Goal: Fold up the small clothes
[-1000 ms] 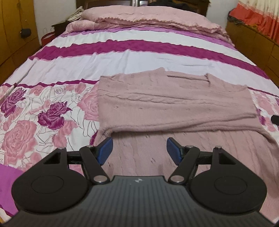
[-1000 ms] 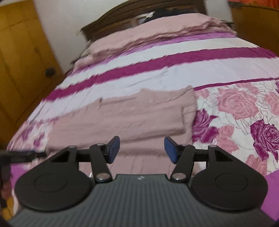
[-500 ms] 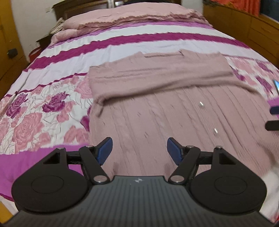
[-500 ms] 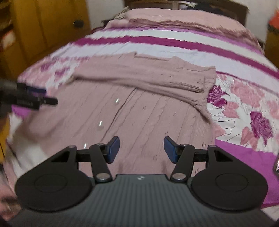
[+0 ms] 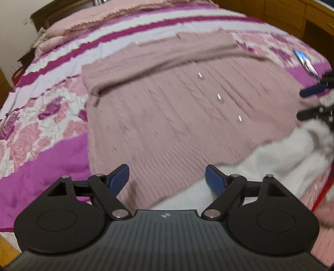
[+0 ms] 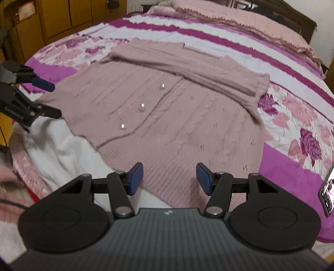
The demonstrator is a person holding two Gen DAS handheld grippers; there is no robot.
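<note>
A dusty-pink knitted cardigan (image 5: 177,116) with pearl buttons (image 6: 142,107) lies flat on the bed, both sleeves folded across its top part (image 6: 200,68). My left gripper (image 5: 167,181) is open and empty above the cardigan's near hem, left side. My right gripper (image 6: 169,178) is open and empty above the near hem, right side. Each gripper shows in the other's view, the right one at the right edge (image 5: 313,102) and the left one at the left edge (image 6: 39,98).
The bed has a pink and purple rose-print cover (image 6: 292,116). A white fluffy cloth (image 6: 62,150) lies under the cardigan's near corner. A phone (image 6: 327,193) lies at the bed's right. Pink pillows (image 6: 240,18) are at the head; wooden cabinets (image 6: 62,16) stand left.
Both grippers have pulled back from the sleeve area toward the near hem. The cardigan's lower body and buttons have come into view. Both stay open.
</note>
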